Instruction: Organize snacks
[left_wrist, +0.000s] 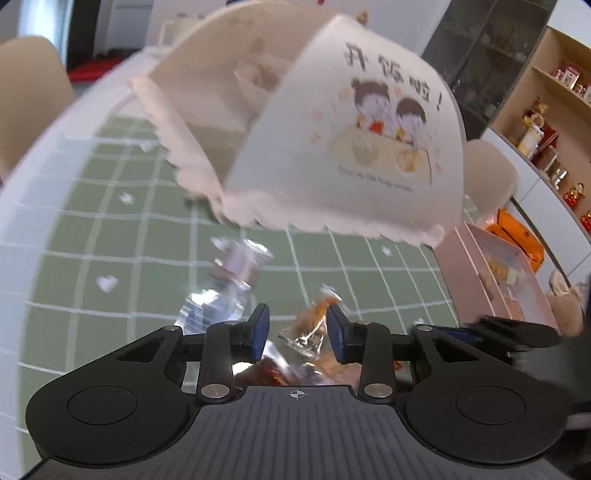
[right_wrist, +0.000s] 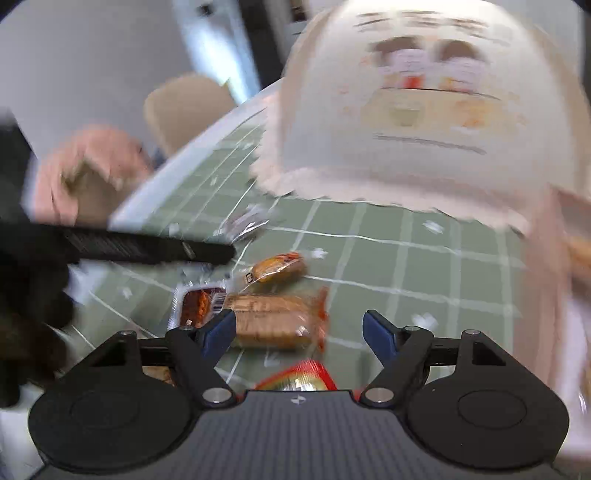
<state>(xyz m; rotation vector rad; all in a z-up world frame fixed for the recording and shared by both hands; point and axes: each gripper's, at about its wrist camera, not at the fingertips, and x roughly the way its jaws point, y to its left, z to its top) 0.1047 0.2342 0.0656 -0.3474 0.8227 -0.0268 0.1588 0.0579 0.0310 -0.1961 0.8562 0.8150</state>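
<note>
Snacks lie loose on the green cloth with a white grid, in front of the cream paper box with a scalloped rim and a cartoon print. Nearest the box is a small orange-brown snack in clear wrap; one step further from the box lies the long tan biscuit pack in clear wrap with orange ends. That pack's long axis runs crosswise to the right gripper, just ahead of its tips and left of centre, touching neither blue pad. Its jaws stand apart, empty. The left gripper, also parted and holding nothing, hovers over a crinkled clear wrapper with orange filling. The right looks better placed for the pack.
</note>
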